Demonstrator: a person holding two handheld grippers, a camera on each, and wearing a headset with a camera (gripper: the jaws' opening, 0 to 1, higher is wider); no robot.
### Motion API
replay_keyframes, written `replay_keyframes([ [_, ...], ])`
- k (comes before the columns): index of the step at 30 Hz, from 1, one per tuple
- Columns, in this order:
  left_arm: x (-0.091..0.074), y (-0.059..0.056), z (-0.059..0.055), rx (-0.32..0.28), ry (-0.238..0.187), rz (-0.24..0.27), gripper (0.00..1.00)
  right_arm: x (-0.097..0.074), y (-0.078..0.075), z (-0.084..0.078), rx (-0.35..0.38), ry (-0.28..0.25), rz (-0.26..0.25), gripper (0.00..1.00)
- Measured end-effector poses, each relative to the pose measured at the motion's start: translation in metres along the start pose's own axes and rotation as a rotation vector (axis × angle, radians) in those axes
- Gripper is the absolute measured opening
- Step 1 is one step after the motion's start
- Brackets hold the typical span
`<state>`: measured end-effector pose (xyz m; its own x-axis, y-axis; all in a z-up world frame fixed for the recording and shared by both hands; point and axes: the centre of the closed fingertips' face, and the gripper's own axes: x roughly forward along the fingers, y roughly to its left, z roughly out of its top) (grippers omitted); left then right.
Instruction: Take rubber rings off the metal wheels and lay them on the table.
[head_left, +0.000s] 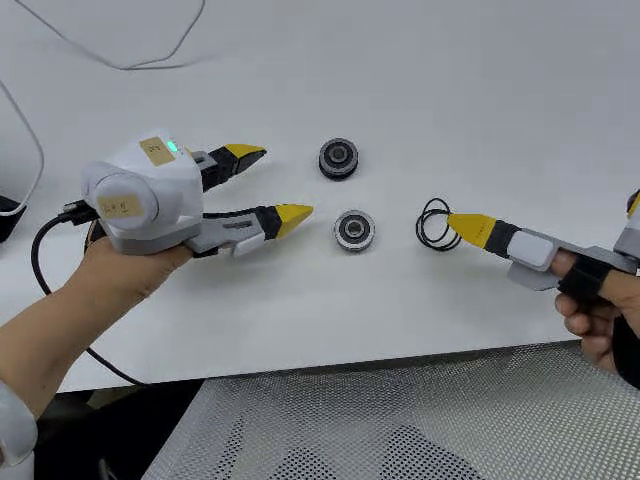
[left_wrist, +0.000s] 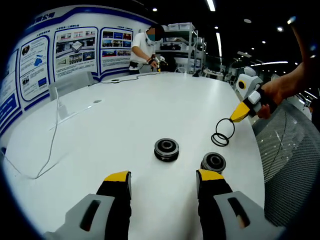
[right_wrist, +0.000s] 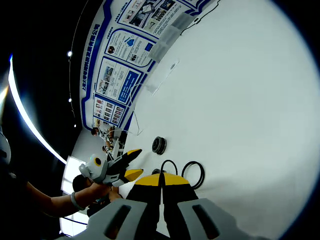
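Left gripper (left_wrist: 162, 176), fingers apart, hung above white worktop (left_wrist: 125, 115).
Two dark metal wheels (left_wrist: 166, 149) lay ahead, black rubber rings (left_wrist: 222, 133) beyond.

Two wheels (head_left: 354, 229) sit on the table (head_left: 420, 80), rubber rings (head_left: 434, 224) to their right.

far table (head_left: 420, 70) open | wheels (head_left: 338, 158), rings (head_left: 418, 228) lie between left tongs (head_left: 278, 182) and right tongs (head_left: 463, 224)

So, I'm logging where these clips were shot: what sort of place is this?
Likely a lab or showroom: a long white table, blue-framed posters on the wall, and another person working at the far end.
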<state>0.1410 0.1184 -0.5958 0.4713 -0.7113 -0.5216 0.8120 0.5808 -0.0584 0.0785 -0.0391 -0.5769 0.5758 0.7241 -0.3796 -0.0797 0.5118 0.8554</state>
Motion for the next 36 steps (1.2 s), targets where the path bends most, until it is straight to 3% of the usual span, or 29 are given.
replay_keyframes([
  [6,0.000,-0.002,0.001,0.001,0.004,0.000,0.53,0.001,-0.015,-0.003,0.023,0.005,-0.038,0.02],
  [9,-0.001,-0.002,0.001,-0.001,0.004,0.001,0.52,0.001,-0.018,-0.004,-0.002,0.013,-0.066,0.02],
  [12,-0.001,-0.002,-0.001,-0.004,0.010,0.004,0.52,0.001,-0.024,-0.005,-0.098,0.040,-0.114,0.02],
  [15,-0.001,-0.002,-0.002,-0.004,0.013,0.002,0.52,0.002,-0.022,-0.001,-0.126,0.032,-0.132,0.03],
  [22,-0.002,-0.002,-0.001,-0.005,0.010,0.005,0.51,0.000,-0.026,0.002,-0.353,0.085,-0.223,0.07],
  [27,-0.002,-0.003,0.001,-0.004,0.006,0.003,0.51,-0.002,-0.032,-0.002,-0.562,0.171,-0.299,0.13],
  [31,-0.002,-0.005,0.003,-0.002,0.005,0.000,0.50,-0.003,-0.034,-0.004,-0.602,0.184,-0.321,0.14],
  [33,-0.001,-0.006,0.003,0.000,0.004,0.000,0.50,-0.006,-0.038,0.000,-0.683,0.189,-0.357,0.18],
  [36,-0.001,-0.006,0.004,0.002,-0.001,-0.004,0.48,-0.007,-0.035,0.001,-0.726,0.196,-0.362,0.19],
])
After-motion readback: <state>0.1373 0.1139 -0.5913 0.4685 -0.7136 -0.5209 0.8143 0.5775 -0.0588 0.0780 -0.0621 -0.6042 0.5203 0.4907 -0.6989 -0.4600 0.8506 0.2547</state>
